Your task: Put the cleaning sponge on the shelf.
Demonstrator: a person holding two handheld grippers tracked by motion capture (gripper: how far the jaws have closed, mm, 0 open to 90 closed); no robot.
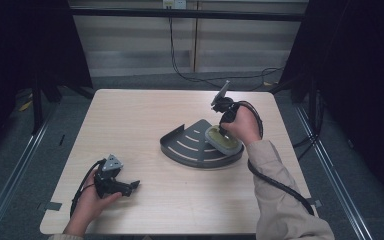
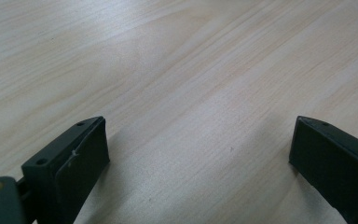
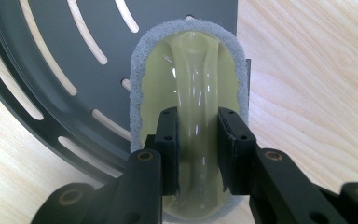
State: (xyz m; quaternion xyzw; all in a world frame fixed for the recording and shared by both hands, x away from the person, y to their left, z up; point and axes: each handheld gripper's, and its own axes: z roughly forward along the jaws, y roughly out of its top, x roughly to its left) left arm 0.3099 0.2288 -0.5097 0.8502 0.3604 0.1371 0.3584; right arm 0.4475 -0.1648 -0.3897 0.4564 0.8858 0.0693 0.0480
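A dark quarter-round slotted metal shelf (image 1: 190, 145) lies flat on the middle of the wooden table. On its right part rests an oval scrubber (image 1: 223, 140) with a grey pad and a pale green plastic handle (image 3: 196, 84). My right gripper (image 3: 198, 140) points down at it, jaws closed on the handle's ridge. In the high view the right gripper (image 1: 225, 125) is held by a hand above the scrubber. My left gripper (image 1: 130, 187) rests low at the table's front left, its jaws wide apart over bare wood (image 2: 200, 140) with nothing between them.
The table (image 1: 130, 115) is light wood with rounded corners. Black cables trail from both grippers, and another cable (image 1: 180, 70) runs over the floor behind the table. Dark curtains stand at both sides.
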